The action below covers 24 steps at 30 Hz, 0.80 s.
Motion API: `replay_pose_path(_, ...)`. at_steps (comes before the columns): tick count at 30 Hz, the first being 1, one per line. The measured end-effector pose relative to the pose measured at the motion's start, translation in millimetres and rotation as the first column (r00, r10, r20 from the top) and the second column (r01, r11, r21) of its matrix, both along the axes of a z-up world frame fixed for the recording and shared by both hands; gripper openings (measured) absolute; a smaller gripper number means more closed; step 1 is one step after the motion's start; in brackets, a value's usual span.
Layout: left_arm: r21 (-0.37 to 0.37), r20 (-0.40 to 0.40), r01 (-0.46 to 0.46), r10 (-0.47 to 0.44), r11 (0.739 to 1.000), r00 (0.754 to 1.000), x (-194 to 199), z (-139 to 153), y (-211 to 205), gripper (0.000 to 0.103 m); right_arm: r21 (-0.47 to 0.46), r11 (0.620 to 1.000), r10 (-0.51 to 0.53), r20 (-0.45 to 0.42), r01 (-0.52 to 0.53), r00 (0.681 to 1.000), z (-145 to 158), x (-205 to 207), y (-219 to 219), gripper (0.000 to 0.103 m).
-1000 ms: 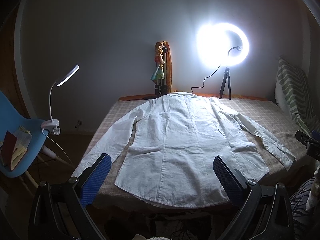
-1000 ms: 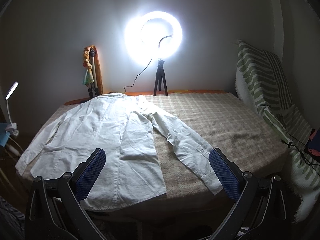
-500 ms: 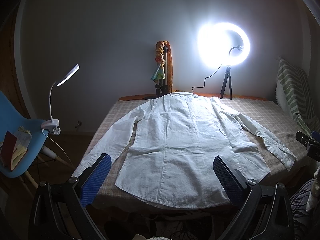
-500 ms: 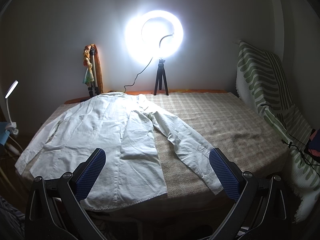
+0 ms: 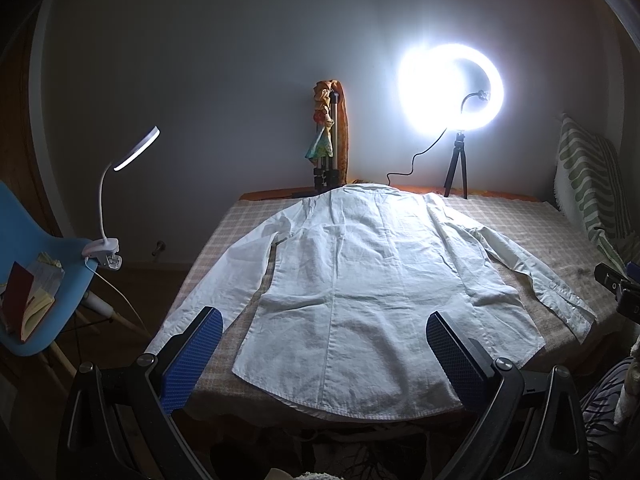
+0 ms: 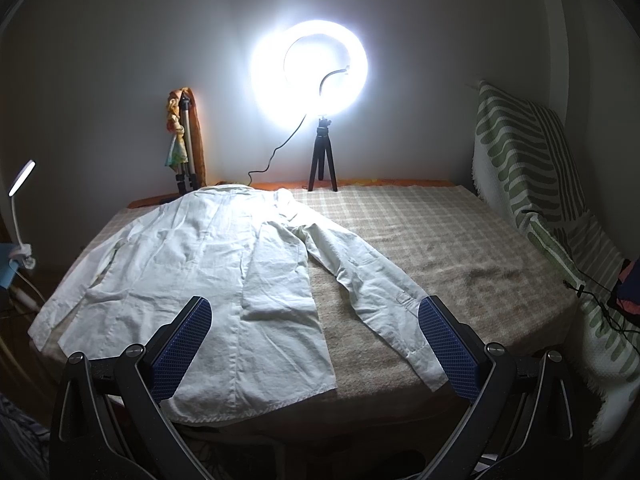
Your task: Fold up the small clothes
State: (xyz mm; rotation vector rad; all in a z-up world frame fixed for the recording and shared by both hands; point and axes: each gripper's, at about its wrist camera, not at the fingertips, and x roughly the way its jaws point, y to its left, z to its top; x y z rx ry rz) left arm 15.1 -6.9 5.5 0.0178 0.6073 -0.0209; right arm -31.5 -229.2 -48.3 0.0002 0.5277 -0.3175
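Note:
A white long-sleeved shirt (image 5: 372, 280) lies flat, back up, on a checked cloth-covered table (image 5: 532, 220), collar at the far edge, hem at the near edge, both sleeves spread outwards. It also shows in the right wrist view (image 6: 208, 280), left of centre. My left gripper (image 5: 324, 356) is open and empty, held in front of the hem above the near table edge. My right gripper (image 6: 314, 344) is open and empty, near the hem's right corner and the right sleeve cuff (image 6: 424, 364).
A lit ring light on a small tripod (image 5: 452, 92) stands at the table's far edge, next to a doll and folded tripod (image 5: 328, 136). A blue chair with a clip lamp (image 5: 44, 264) stands left. A green striped blanket (image 6: 532, 184) lies right.
Both views have shifted very slightly; the shirt has not moved and both grippers stay open.

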Motion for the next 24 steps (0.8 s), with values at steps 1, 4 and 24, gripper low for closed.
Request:
replay_pose_path(1, 0.000, -0.001, -0.001, 0.001, 1.000, 1.000, 1, -1, 1, 0.103, 0.000, 1.000, 0.000, 0.000, 0.000, 1.000, 0, 0, 1, 0.103)
replay_pose_path(4, 0.001, -0.003, -0.007, 0.007, 1.000, 1.000, 4, -2, 4, 0.103, -0.001, 1.000, 0.002, 0.001, -0.002, 1.000, 0, 1, 2, 0.103)
replay_pose_path(24, -0.022, -0.086, -0.068, 0.066, 0.997, 0.994, 42, -30, 42, 0.077, 0.007, 0.993, 0.116, 0.002, -0.116, 0.993, -6, 42, 27, 0.103)
